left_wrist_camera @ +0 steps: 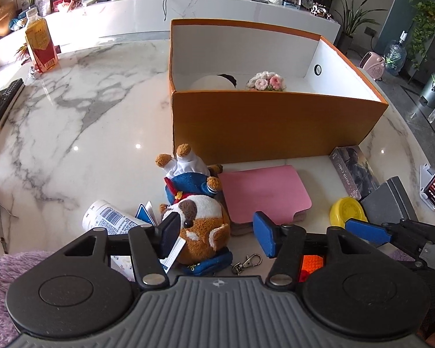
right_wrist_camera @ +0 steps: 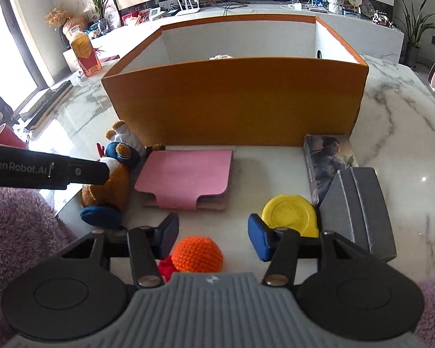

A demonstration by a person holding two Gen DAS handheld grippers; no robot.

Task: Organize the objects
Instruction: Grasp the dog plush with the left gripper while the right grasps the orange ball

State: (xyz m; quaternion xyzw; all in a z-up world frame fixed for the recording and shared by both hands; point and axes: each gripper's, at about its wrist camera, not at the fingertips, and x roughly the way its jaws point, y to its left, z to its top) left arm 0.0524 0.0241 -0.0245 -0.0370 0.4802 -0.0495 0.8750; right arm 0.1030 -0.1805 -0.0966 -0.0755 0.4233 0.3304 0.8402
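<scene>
Left claw (left_wrist_camera: 214, 233) is hanging open over the table (left_wrist_camera: 72, 121), jaws apart with the plush dog (left_wrist_camera: 200, 217) lying head-down between them; the left pad is sitting at the dog's face, the right pad is clear of it, so nothing is gripped. In the left wrist view the dog is lying at 6 o'clock of the orange box (left_wrist_camera: 275, 127), feet up against the box's front wall, a white bottle (left_wrist_camera: 107, 217) lying on its side at the dog's 9 o'clock and a metal clasp (left_wrist_camera: 246, 262) at its 5 o'clock. A pink notebook (left_wrist_camera: 264, 191) is lying flat just at 3 o'clock of the dog, in front of the box. Inside the box a crochet flower bunch (left_wrist_camera: 266, 81) and a white round thing (left_wrist_camera: 214, 82) are showing above the front wall. Right claw (right_wrist_camera: 213, 236) is open too, jaws apart, hovering over an orange crochet ball (right_wrist_camera: 197, 253), which is sitting on the table between the fingers, nearer the left one; whether that pad touches it I cannot tell. A red crochet bit (right_wrist_camera: 166, 271) is touching the ball at its 8 o'clock. A yellow lid (right_wrist_camera: 290, 214) is lying at 1 o'clock of the ball, just beyond the right finger, with a grey box (right_wrist_camera: 359, 208) at its 3 o'clock and a picture box (right_wrist_camera: 327, 159) behind, near the orange box's corner. A juice bottle (left_wrist_camera: 40, 43) is standing upright well apart at 10 o'clock of the orange box.
</scene>
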